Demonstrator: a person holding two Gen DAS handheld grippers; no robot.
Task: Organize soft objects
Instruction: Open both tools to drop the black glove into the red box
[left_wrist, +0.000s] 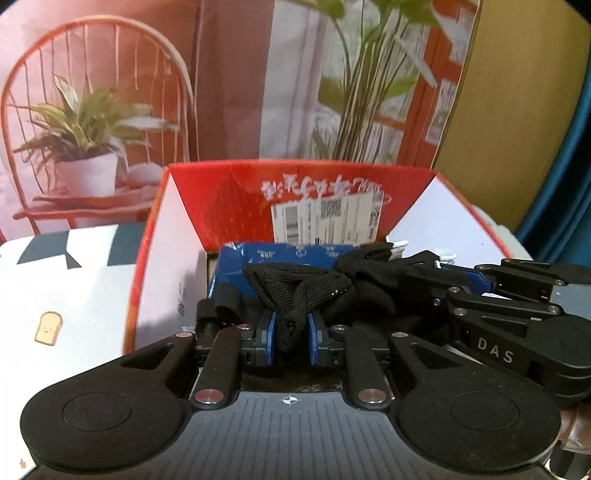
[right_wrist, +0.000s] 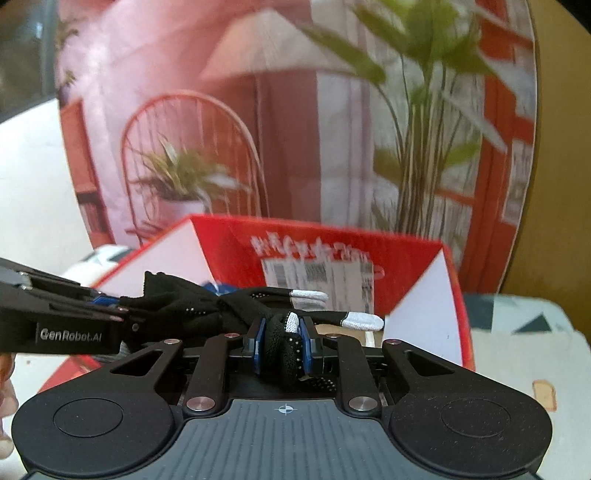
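Box (left_wrist: 177, 236) apparently holds blue packet (left_wrist: 236, 258); grippers clamp glove (left_wrist: 295, 295).

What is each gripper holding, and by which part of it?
Both hold black knit gloves over the red box. The left gripper pinches the cuff end; the right gripper pinches the fingers.

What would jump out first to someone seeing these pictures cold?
A black knit glove with grey fingertips, stretched between the left gripper and the right gripper, both clamped on it. Just behind stands an open red cardboard box with a shipping label on its far wall.
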